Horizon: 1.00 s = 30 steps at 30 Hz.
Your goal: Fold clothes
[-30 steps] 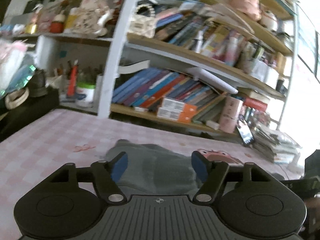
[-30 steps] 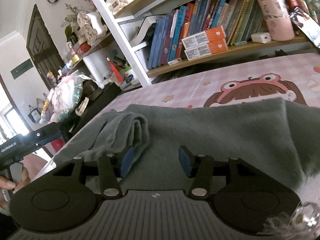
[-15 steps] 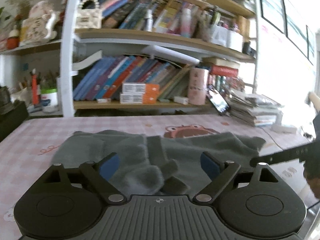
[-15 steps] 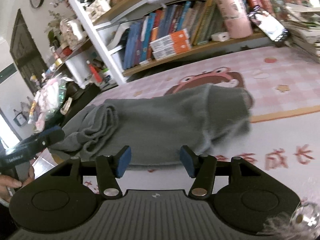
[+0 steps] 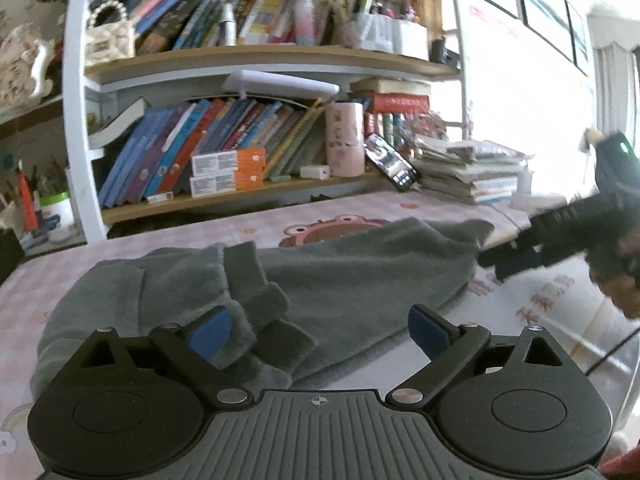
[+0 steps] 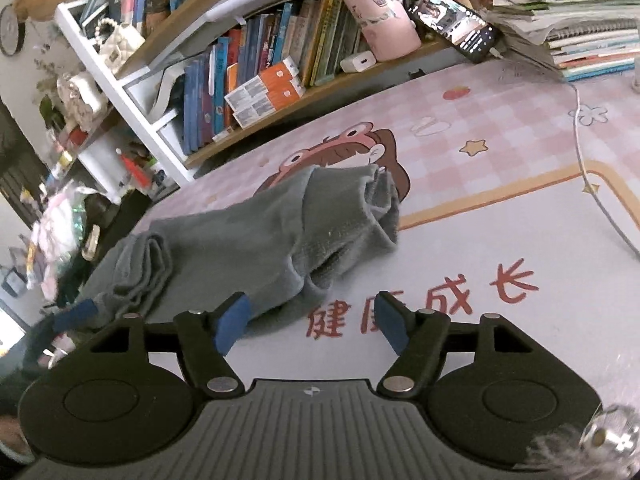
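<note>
Right wrist: right gripper [image 6: 312,326] agape, above mat [image 6: 500,216].

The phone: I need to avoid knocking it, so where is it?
In both views the phone leans on the lower shelf, between the pink cup and the paper stack.

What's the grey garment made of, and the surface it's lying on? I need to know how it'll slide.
The grey garment looks like a thick, matte fleece or knit: fuzzy nap, soft rounded folds, ribbed cuffs. The table mat under it looks like smooth printed vinyl or plastic with a slight sheen, though that is less certain. Fabric would probably slide easily on it.
</note>
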### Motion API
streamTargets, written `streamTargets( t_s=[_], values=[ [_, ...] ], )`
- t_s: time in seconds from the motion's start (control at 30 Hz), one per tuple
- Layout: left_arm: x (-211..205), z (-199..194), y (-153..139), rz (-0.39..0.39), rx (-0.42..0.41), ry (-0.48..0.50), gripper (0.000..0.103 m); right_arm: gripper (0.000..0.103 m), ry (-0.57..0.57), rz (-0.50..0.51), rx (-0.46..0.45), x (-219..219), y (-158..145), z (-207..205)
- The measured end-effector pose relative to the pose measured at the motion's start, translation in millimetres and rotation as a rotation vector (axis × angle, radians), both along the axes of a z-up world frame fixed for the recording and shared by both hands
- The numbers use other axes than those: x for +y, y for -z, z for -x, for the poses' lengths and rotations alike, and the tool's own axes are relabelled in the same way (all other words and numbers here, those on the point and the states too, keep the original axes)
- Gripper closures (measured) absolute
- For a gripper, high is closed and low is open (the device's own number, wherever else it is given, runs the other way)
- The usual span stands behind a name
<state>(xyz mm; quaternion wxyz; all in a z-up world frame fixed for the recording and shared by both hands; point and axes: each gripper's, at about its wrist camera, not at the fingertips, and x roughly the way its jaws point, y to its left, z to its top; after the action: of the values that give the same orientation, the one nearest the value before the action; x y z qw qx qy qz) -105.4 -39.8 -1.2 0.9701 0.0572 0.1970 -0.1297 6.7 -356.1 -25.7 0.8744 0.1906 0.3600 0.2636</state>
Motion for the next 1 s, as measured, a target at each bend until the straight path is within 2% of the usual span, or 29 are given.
streamTargets(
  t_s=[0.2, 0.4, 0.47, 0.57, 0.63, 0.7, 0.77, 1.0],
  values=[
    [-4.4, 2.9, 2.3, -0.015, -0.012, 0.021, 0.005, 0.036, 0.021, -0.034, 0.038, 8.3, -0.6, -21.5],
    [-1.9, 7.1, 4.2, -0.008, -0.028, 0.033, 0.005, 0.038, 0.046, 0.010, 0.018, 26.5, -1.8, -32.9],
    [-1.1, 8.5, 4.8, -0.005, -0.033, 0.037, 0.005, 0.042, 0.065, 0.038, 0.007, 31.4, -2.1, -33.6],
    [0.2, 10.6, 5.7, -0.001, -0.042, 0.042, 0.005, 0.058, 0.088, 0.062, 0.001, 35.0, -1.0, -34.7],
    [5.7, 13.8, 4.6, 0.011, -0.052, 0.030, 0.005, 0.072, 0.090, 0.056, 0.007, 33.2, 1.6, -37.6],
    [12.4, 17.1, 3.3, 0.026, -0.062, 0.016, 0.005, 0.080, 0.089, 0.001, 0.045, 27.2, 4.9, -42.1],
    [19.3, 20.4, 2.4, 0.038, -0.073, -0.001, 0.005, 0.082, 0.090, -0.036, 0.050, 26.4, -0.1, -42.6],
    [49.0, 31.7, -4.8, 0.079, -0.118, -0.080, 0.005, 0.085, 0.056, -0.058, -0.085, 47.0, -49.8, -32.3]
  ],
)
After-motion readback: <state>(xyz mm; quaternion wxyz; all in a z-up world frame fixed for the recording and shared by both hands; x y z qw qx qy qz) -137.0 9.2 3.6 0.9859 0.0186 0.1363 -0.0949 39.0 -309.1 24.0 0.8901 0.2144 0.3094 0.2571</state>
